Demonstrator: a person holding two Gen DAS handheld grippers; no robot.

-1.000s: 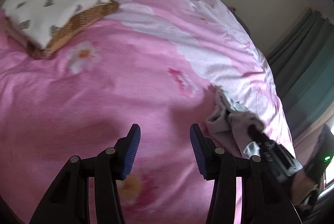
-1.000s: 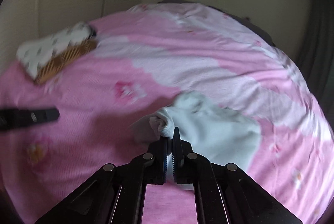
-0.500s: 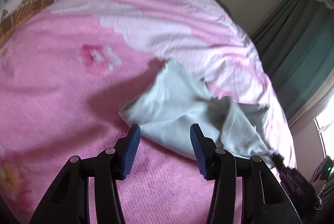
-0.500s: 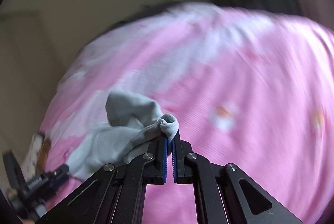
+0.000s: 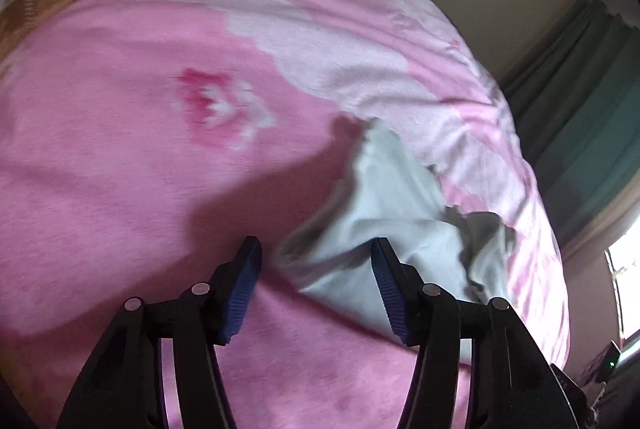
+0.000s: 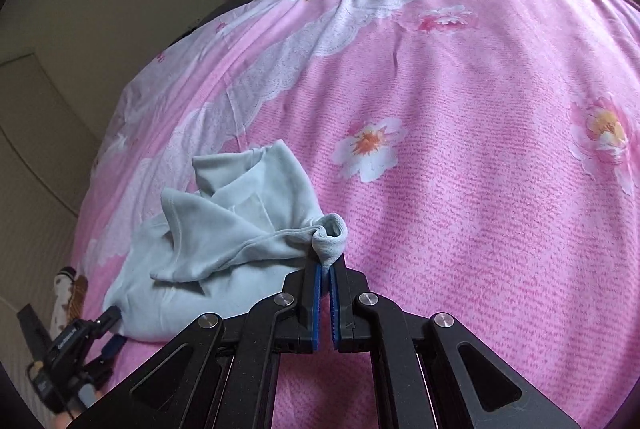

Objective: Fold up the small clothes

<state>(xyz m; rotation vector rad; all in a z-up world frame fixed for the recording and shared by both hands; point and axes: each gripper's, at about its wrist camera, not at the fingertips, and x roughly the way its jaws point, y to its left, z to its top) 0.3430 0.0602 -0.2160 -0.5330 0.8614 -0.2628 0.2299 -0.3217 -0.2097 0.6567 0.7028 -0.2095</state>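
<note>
Right gripper [image 6: 325,265] pinches the pale garment [image 6: 224,229]; spreading it on the bed [image 6: 460,189].
Left gripper [image 5: 316,281], half open and just widened, straddles the near hem unclamped; next, close there.

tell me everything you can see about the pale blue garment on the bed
The garment is small, pale grey-blue and looks like soft knit cotton with stitched hems. It lies crumpled on the pink floral bedspread, with folds overlapping and one flap standing up at the far end. One bunched corner is pinched in the shut right tool and lifted slightly. The opposite edge lies between the blue pads of the left tool, whose jaws have just been opening and do not press on it.
</note>
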